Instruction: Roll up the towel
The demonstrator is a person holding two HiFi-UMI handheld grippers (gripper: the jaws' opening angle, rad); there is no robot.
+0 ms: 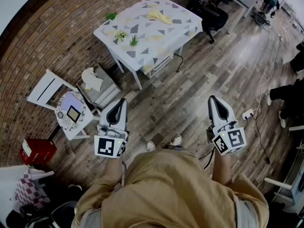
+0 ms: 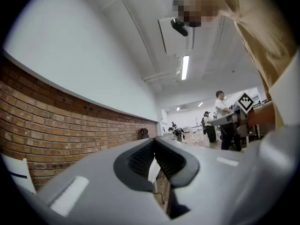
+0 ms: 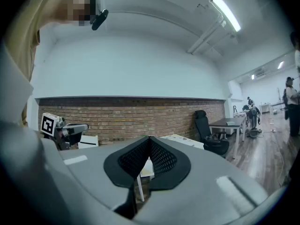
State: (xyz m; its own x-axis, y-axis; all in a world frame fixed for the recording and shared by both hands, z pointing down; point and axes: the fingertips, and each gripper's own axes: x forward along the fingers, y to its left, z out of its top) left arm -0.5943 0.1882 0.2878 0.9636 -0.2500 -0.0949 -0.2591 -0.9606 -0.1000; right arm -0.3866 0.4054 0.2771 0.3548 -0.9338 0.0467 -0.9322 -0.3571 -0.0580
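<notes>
A yellow towel (image 1: pixel 160 16) lies crumpled on the far side of a table (image 1: pixel 142 30) with a triangle-patterned cloth, well ahead of me. I stand on the wooden floor some way back from it. My left gripper (image 1: pixel 122 100) is held level at waist height, jaws shut with nothing between them. My right gripper (image 1: pixel 212 99) is level beside it, also shut and empty. In the left gripper view the left gripper (image 2: pixel 154 139) shows closed black pads, and in the right gripper view the right gripper (image 3: pixel 149 138) does too. Neither is near the towel.
Small green plants (image 1: pixel 127 36) sit on the table's near left part. A grey stool with a white cloth (image 1: pixel 92 79), a white chair (image 1: pixel 66 112) and a red box (image 1: pixel 35 151) stand left of me. A black office chair (image 1: pixel 209 11) stands right of the table. People work in the background.
</notes>
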